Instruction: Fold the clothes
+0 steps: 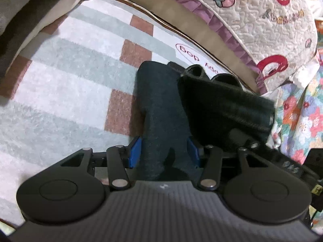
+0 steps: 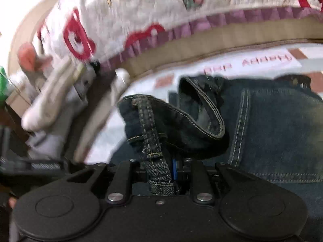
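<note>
On the checked blanket (image 1: 66,84) lie the dark jeans (image 2: 272,131), partly bunched. The right tool (image 2: 163,173) is clamped narrowly on a stitched seam strip of the jeans near the waistband, which rises from its jaws. The left tool (image 1: 164,151) has a thick fold of jeans (image 1: 161,111) between its blue pads (image 1: 134,153), jaws about half apart and pressing the cloth on both sides. Beyond the blanket's tan edge lies a quilted cover (image 1: 252,20) with red bears and strawberries.

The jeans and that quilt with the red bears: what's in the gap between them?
In the right wrist view, between the jeans and quilt: a strip of checked blanket, then a tan edge band.
</note>
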`<state>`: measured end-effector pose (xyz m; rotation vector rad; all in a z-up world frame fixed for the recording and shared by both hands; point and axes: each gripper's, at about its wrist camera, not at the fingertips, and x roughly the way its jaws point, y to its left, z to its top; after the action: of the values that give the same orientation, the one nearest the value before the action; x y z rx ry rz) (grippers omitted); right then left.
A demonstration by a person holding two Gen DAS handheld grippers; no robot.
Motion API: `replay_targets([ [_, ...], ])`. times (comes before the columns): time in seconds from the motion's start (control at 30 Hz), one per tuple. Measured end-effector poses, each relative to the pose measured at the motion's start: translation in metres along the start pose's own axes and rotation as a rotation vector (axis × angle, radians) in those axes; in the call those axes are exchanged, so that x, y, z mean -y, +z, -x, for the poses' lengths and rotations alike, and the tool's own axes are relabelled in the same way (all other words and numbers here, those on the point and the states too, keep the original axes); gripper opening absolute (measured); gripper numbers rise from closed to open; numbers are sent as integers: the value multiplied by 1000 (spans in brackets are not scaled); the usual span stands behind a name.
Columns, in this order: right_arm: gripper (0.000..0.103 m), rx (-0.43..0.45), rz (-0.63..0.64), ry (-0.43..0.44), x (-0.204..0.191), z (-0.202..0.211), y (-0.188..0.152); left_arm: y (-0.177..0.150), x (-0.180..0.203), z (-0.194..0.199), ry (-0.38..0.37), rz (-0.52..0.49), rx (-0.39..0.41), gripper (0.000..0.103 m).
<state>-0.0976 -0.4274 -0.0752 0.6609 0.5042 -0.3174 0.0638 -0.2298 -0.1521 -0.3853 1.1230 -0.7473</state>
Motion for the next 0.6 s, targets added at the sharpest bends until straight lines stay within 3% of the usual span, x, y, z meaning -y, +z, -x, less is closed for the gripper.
replay_targets([
  [0.1, 24, 33, -42, 59, -4, 4, 10, 0, -8, 2, -38, 55, 23, 48],
  [0.3, 24, -155, 187, -18, -28, -36, -21, 5, -11, 12, -94, 88, 75, 48],
  [0.43, 24, -161, 207, -18, -32, -38, -22, 9, -7, 17, -173, 102, 100, 48],
  [0.53, 24, -122, 186, 36, -32, -31, -14, 11, 0, 20, -249, 97, 111, 48],
  [0.6, 24, -124, 189, 61, -32, -33, -13, 9, 2, 17, -251, 89, 97, 50],
])
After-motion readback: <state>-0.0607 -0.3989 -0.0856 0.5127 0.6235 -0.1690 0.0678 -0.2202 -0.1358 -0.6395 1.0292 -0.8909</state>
